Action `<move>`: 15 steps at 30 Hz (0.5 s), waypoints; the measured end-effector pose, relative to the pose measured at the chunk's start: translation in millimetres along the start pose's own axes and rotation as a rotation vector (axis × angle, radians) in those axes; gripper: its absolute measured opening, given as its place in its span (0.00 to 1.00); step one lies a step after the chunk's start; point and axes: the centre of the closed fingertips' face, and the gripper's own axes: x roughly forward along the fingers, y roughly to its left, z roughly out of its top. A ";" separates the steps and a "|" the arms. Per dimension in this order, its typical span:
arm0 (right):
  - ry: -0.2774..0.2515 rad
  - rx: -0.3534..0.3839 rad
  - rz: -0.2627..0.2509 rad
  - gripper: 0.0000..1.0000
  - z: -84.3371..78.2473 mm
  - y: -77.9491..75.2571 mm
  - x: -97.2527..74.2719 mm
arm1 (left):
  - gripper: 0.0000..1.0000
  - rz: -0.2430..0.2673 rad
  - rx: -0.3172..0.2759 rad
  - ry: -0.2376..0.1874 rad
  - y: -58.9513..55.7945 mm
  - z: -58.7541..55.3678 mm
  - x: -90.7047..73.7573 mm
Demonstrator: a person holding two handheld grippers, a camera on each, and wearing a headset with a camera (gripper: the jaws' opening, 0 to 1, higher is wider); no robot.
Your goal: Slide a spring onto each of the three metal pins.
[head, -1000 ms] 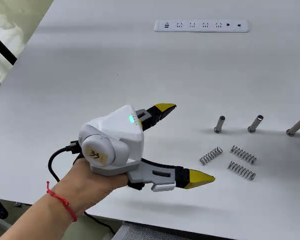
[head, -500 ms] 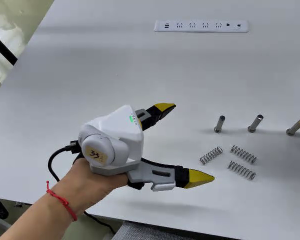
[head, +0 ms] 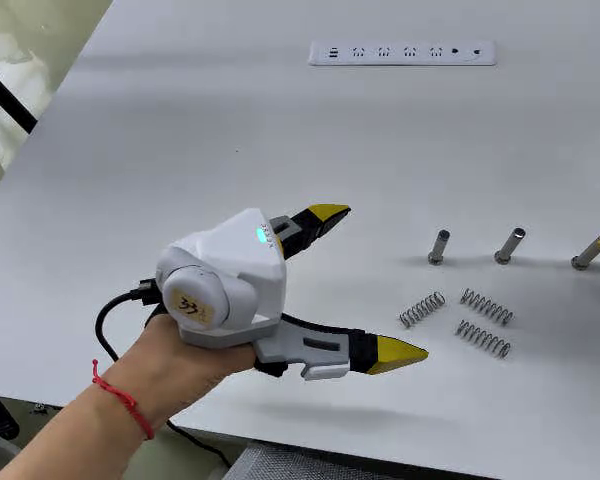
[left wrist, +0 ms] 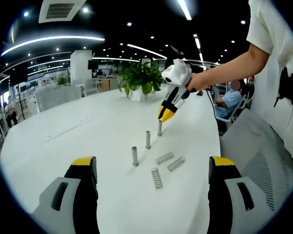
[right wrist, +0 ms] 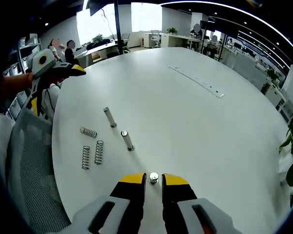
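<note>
Three metal pins stand on the white table: one (head: 439,247), a second (head: 510,245) and a third (head: 585,256) at the right edge. Three springs lie in front of them: one (head: 421,310), another (head: 486,308), the last (head: 483,340). My left gripper (head: 365,282) hovers open and empty left of the springs; in its own view the left gripper (left wrist: 153,165) faces the pins and springs. In the right gripper view my right gripper (right wrist: 154,179) is shut on the head of the third pin (right wrist: 154,177), with both pads touching it.
A white power strip (head: 402,52) lies at the far side of the table. The table's front edge (head: 400,455) runs just below the left gripper. A mesh chair (right wrist: 31,170) stands by that edge. A potted plant (left wrist: 141,78) sits at the table's far end.
</note>
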 end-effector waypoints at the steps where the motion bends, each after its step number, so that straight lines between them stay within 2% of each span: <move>1: -0.004 0.000 -0.003 0.10 0.4 -0.2 -1.7 | 0.94 0.001 0.003 0.002 0.2 0.0 -0.3; 9: -0.048 -0.003 -0.019 0.19 2.4 1.1 -14.2 | 0.94 0.002 0.014 0.007 0.2 2.9 -1.7; 15: -0.063 0.001 -0.015 0.22 -2.6 6.3 -23.4 | 0.94 0.001 0.029 0.010 -0.9 6.6 -2.3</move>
